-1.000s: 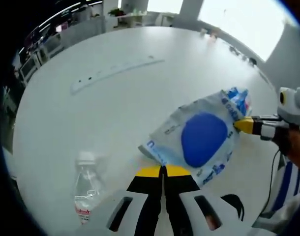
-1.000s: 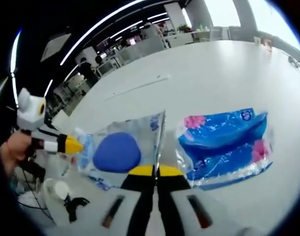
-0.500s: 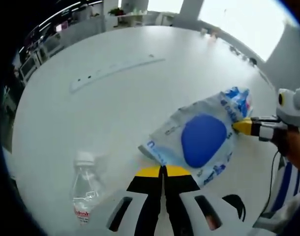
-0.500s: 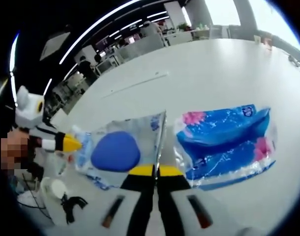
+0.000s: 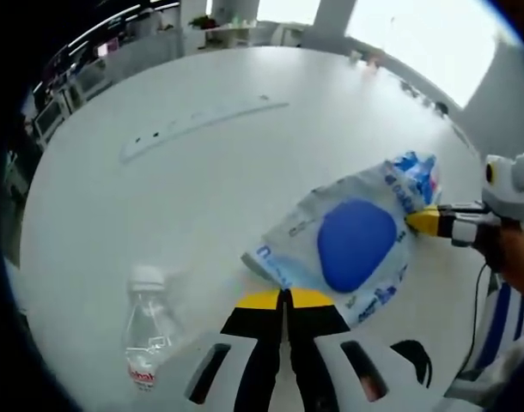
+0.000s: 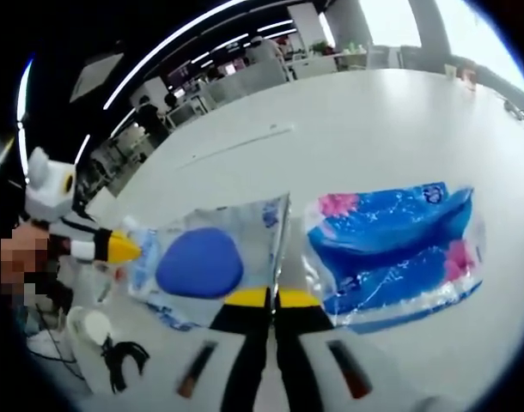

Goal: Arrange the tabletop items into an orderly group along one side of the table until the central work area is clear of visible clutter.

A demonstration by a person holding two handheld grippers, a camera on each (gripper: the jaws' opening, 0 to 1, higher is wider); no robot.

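On the white bench (image 5: pixel 202 189), a clear pouch (image 5: pixel 348 245) with a blue pad is pinched at one edge by the right tongs (image 6: pixel 272 298), clenched on it. One bottle (image 5: pixel 150 330) and one long ruler (image 5: pixel 198 127) are seen from the left gripper view; one blue tissue pack (image 6: pixel 395 253) from the right gripper view. The left tongs (image 5: pixel 285 298) are pressed together, empty, just short of the pouch.

A clear pouch with a blue oval (image 5: pixel 352 245) lies flat beside a blue tissue pack (image 6: pixel 395 253), a water bottle (image 5: pixel 149 330) and a long ruler (image 5: pixel 198 126) on the white table (image 5: pixel 245 184).
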